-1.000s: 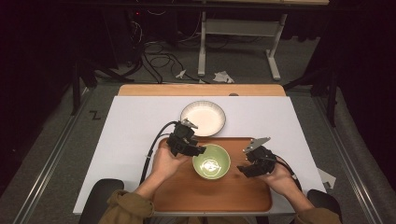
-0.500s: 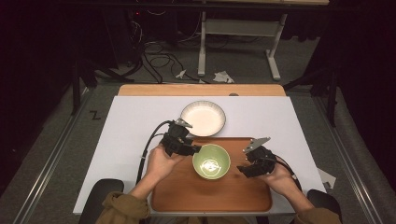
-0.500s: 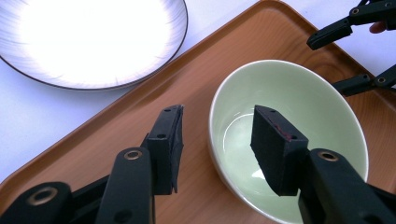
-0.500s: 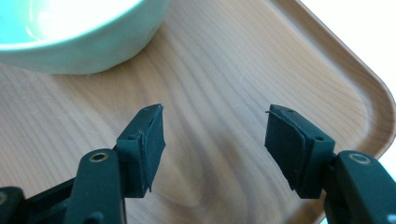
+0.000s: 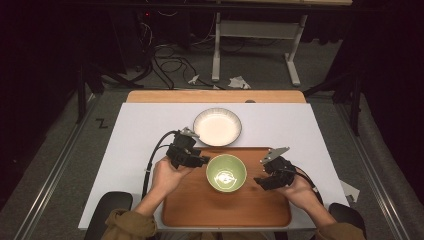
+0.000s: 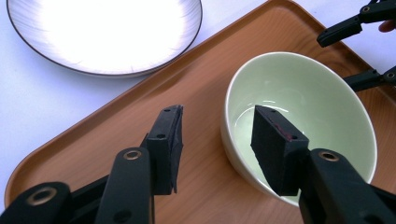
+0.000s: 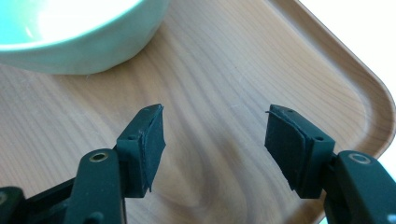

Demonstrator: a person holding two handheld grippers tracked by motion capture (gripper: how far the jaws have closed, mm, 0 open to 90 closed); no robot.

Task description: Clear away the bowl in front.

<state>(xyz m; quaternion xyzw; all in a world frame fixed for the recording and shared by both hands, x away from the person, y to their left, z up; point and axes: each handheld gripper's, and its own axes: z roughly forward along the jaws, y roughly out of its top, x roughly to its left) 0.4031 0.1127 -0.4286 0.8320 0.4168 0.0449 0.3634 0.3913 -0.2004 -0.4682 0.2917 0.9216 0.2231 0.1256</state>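
My left jaws (image 6: 217,144) stand wide apart, straddling the near rim of the green bowl (image 6: 303,102), one pad outside it and one over its hollow, gripping nothing. The bowl sits on the wooden tray (image 5: 200,200) on the desk (image 5: 135,130), with the white plate (image 5: 217,126) just beyond the tray. My right jaws (image 7: 215,140) gape empty over the tray beside the bowl.
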